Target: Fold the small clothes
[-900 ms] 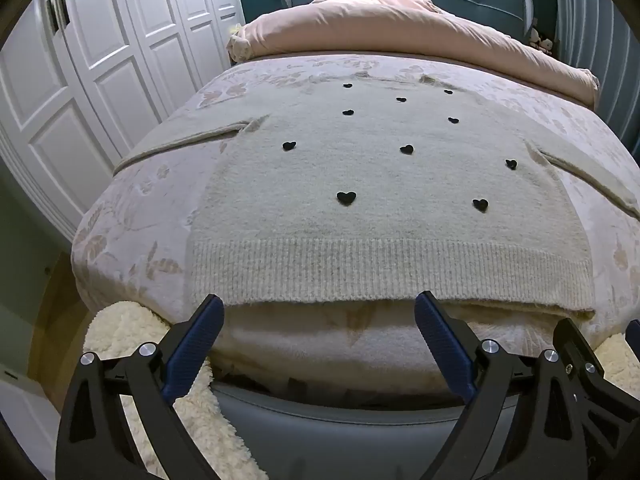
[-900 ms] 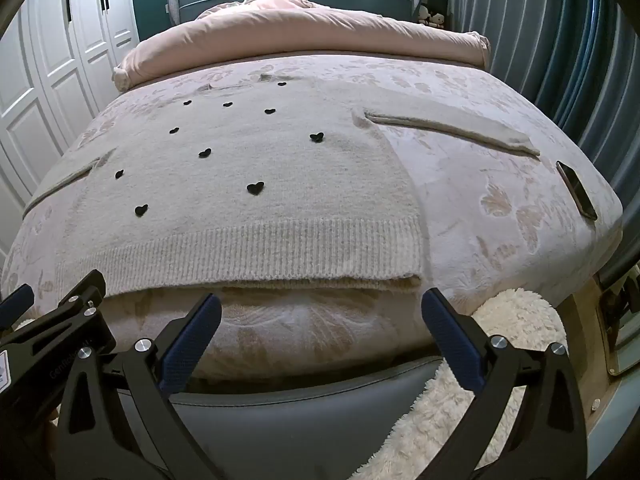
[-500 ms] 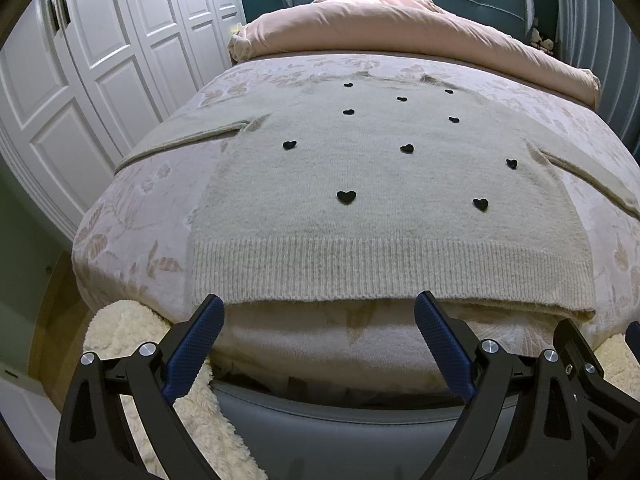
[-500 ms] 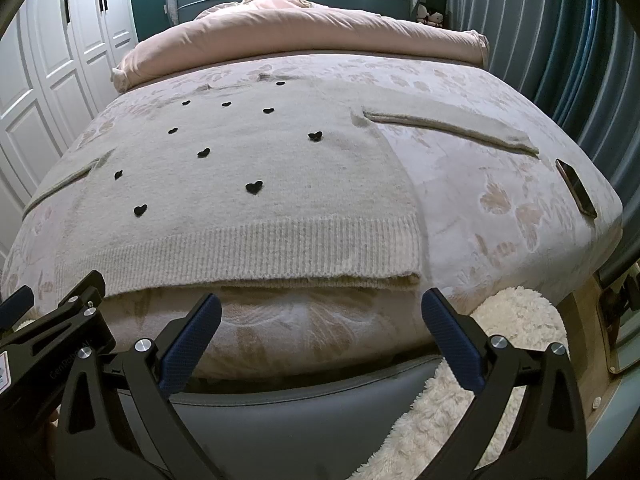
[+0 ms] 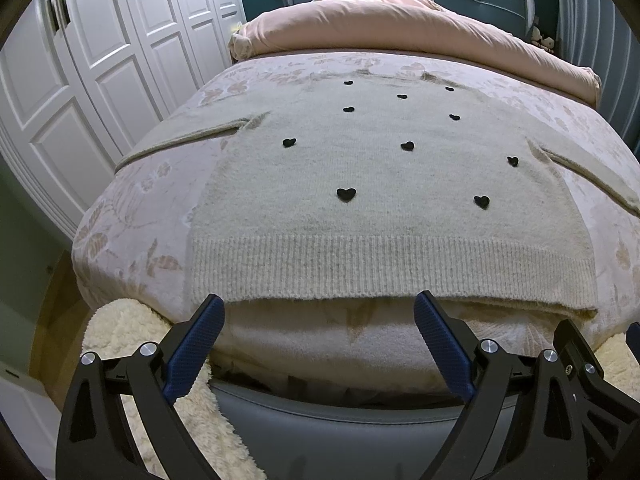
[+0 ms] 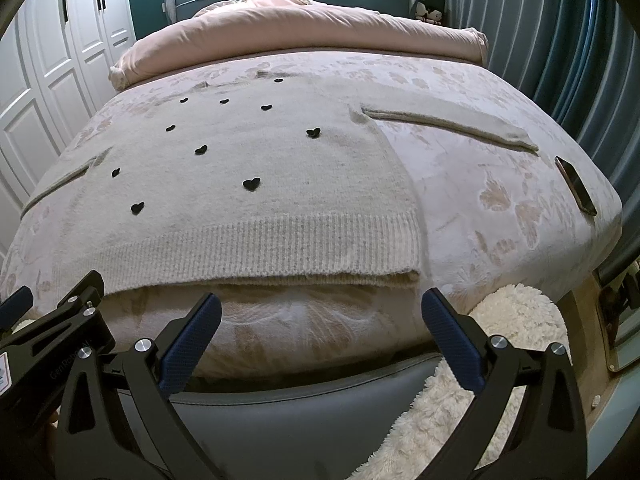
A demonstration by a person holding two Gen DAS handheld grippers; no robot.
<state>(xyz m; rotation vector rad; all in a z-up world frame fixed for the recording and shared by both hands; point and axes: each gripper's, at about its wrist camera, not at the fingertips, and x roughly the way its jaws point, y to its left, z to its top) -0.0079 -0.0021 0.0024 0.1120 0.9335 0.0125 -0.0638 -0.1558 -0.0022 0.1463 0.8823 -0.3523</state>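
Note:
A beige knit sweater (image 5: 384, 184) with small black hearts lies flat on the bed, sleeves spread to both sides, ribbed hem at the near bed edge. It also shows in the right wrist view (image 6: 248, 200). My left gripper (image 5: 318, 308) is open and empty, just in front of and below the hem's left half. My right gripper (image 6: 320, 304) is open and empty, just in front of the hem's right corner. Neither touches the sweater.
The bed has a floral cover (image 6: 500, 200) and a pink duvet (image 5: 400, 24) bunched at the headboard. A dark phone (image 6: 576, 190) lies near the bed's right edge. White wardrobe doors (image 5: 80, 80) stand left. A fluffy cream rug (image 6: 500, 352) lies on the floor below.

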